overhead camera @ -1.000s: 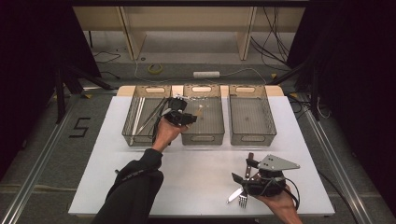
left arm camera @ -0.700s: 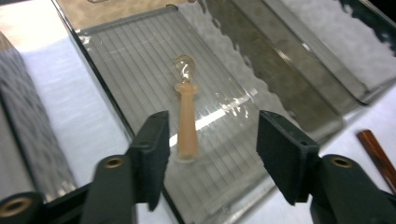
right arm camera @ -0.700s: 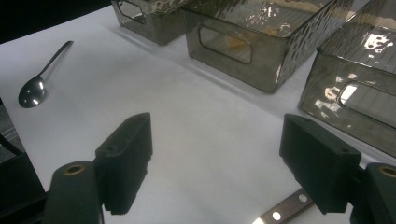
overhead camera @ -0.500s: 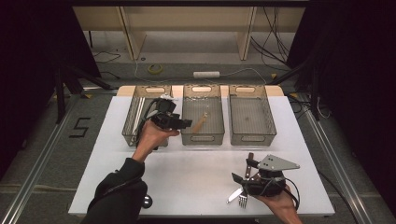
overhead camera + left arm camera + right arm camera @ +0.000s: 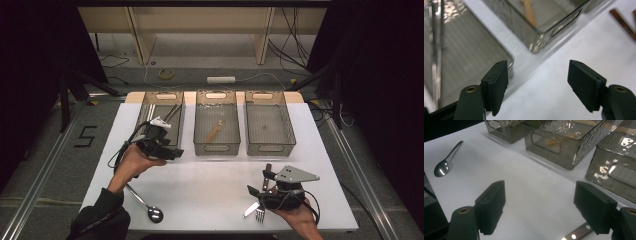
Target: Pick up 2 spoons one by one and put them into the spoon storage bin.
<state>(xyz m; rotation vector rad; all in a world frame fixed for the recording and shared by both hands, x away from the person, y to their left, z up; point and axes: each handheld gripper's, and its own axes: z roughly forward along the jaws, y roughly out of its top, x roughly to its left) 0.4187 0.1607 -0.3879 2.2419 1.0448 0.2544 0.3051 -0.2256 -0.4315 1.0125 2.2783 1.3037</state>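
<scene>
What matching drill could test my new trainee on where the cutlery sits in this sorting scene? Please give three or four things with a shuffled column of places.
Things:
1. spoon
2. fork
3. wooden utensil
4. left tool

Places:
A. inside the middle bin
B. on the table's near left part
C. over the left bin's near end, jaws apart and empty
D. on the table beside the right tool

Pairs: 1-B, 2-D, 3-A, 4-C

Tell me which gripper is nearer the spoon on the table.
Left. The left gripper hovers above and just beyond the spoon by the left bin; the right gripper is across the table beside the fork.
</scene>
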